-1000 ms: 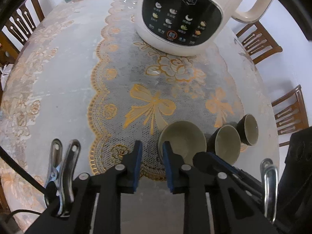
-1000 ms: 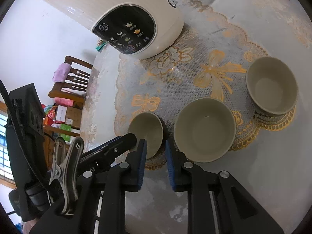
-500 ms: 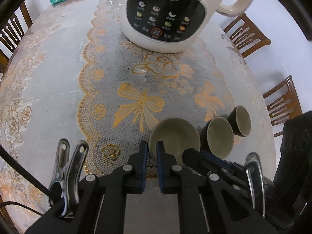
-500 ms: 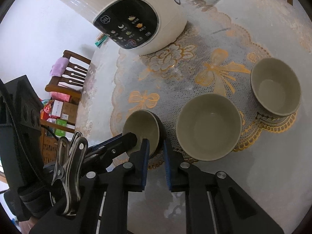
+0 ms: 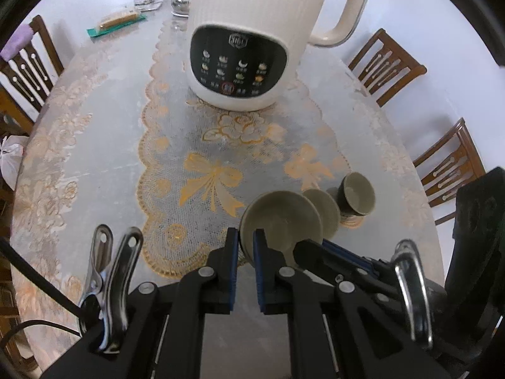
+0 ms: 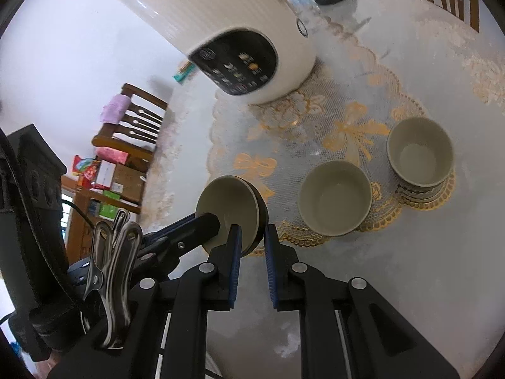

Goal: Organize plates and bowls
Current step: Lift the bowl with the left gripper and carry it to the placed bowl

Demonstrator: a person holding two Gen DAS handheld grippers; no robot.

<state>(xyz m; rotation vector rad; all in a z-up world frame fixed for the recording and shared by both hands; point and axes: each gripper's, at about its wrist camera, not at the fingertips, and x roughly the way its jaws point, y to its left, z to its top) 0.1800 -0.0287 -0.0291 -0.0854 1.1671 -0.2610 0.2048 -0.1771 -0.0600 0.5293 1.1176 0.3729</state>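
1. I am pinching the near rim of the nearest bowl (image 5: pixel 281 218) with the left gripper (image 5: pixel 245 246), jaws narrow on its wall.
2. The right gripper (image 6: pixel 253 243) is clamping the same rim.
3. The middle bowl (image 6: pixel 335 197) is sitting at two o'clock, the far bowl (image 6: pixel 419 151) beyond it; I judge nesting runs that way.

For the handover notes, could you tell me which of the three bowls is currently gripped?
The leftmost grey-green ceramic bowl, tilted with both the left gripper and right gripper clamped on its rim; the middle bowl and right bowl sit upright, untouched.
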